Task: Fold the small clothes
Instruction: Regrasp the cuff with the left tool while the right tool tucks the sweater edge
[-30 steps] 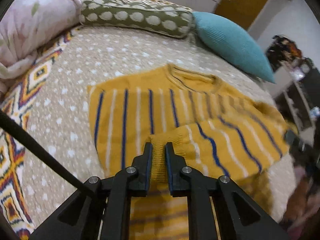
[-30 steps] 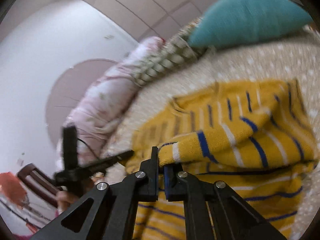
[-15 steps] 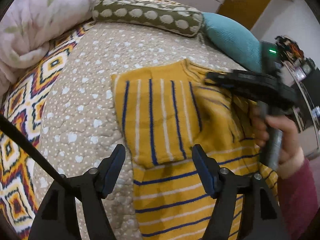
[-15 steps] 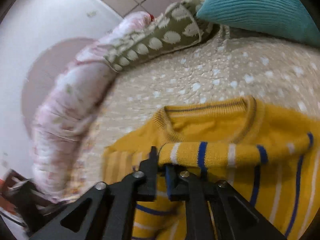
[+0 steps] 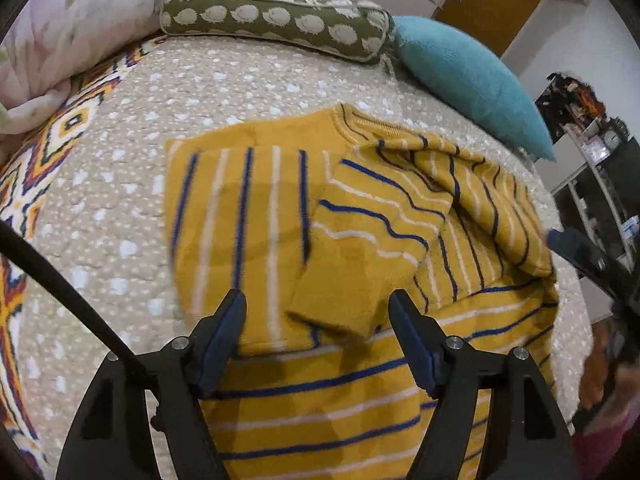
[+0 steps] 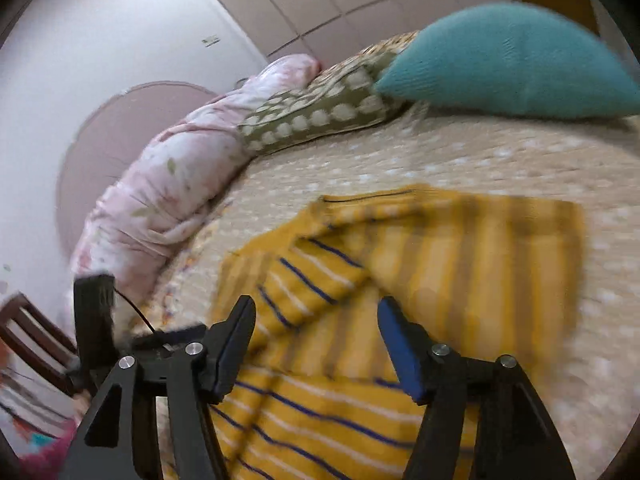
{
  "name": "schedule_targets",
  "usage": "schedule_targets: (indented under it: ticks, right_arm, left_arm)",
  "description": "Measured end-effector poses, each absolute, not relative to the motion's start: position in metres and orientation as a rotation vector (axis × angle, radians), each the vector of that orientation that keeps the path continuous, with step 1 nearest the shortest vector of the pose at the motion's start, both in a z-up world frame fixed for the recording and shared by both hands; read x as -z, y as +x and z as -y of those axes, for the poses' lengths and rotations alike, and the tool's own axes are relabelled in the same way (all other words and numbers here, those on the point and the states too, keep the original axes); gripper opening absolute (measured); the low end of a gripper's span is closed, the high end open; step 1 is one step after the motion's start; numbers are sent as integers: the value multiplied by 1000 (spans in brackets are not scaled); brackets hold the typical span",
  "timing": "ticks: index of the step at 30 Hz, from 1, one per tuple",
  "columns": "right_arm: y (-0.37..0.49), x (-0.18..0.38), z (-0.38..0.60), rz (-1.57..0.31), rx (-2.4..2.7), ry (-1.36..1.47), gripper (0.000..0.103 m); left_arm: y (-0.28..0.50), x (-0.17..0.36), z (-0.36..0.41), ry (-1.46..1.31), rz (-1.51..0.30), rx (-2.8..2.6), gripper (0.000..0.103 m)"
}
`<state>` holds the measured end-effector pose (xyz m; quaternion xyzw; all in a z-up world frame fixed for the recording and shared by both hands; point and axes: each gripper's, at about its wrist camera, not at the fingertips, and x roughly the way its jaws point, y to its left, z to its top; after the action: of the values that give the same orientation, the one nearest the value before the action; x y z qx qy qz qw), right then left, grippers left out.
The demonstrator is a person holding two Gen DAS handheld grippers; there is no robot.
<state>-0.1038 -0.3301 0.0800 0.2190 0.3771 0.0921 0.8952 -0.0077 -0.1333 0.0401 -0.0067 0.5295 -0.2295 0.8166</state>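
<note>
Lying sleeve-folded, striped mustard sweater [image 5: 360, 248]

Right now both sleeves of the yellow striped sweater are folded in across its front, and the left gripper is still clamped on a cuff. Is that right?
Not quite. Both sleeves are folded across the sweater, but the left gripper is not clamped on anything. The left wrist view shows its jaws, which have just been opening, standing wide, with the cuff lying loose between them and touching neither pad.
</note>
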Motion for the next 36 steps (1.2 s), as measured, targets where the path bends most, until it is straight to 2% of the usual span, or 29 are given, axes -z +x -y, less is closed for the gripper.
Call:
schedule_targets:
  ticks: [1,3,4,5,10,15,16,17,18,21,24,25,28,31,33,34,35,36]
  right_arm:
    - [-114,-82,334,-777,-146,417,70]
    - [-133,-80,341,-769,-36,323,70]
    - [-142,-78,345,-767,-2,294,70]
    - [-146,-75,349,-768,8,288,70]
    - [-159,-59,363,-806,46,252,70]
    - [-149,-46,358,-839,127,98,69]
    - [-144,-41,360,-862,143,83,56]
    - [-139,-37,363,-876,140,85,21]
    - [-136,-35,368,-888,125,97,13]
    - [-146,-53,395,-798,131,227,12]
    - [-162,-66,419,-747,141,343,12]
    - [-166,-64,421,-762,143,344,12]
    - [-182,-48,428,-857,169,360,21]
    - [-202,-43,449,-870,195,481,23]
    - [-209,-50,460,-809,181,557,36]
    - [-208,-54,464,-779,186,584,56]
    - [-202,-58,466,-753,194,605,72]
    - [-193,-59,465,-748,182,610,75]
  left_arm:
    - [-10,-37,141,15,-1129,489,72]
    - [-15,-33,158,88,-1111,487,50]
    - [-17,-32,165,122,-1111,487,29]
    - [-17,-31,170,143,-1119,493,14]
    - [-5,-53,162,121,-1112,519,11]
    - [18,-94,132,30,-1079,506,10]
    - [22,-100,129,24,-1069,499,10]
    - [27,-107,125,16,-1058,491,10]
    - [31,-112,121,8,-1053,487,10]
    - [41,-119,111,-11,-1053,483,10]
    - [42,-98,108,15,-1097,469,10]
    - [39,-87,106,26,-1118,467,10]
    - [33,-53,103,83,-1183,452,10]
    - [27,-36,97,97,-1214,459,10]
    - [24,-34,95,100,-1205,460,11]
    - [22,-35,94,98,-1201,457,11]
    - [22,-36,93,94,-1198,454,11]
    - [21,-36,93,88,-1198,451,11]
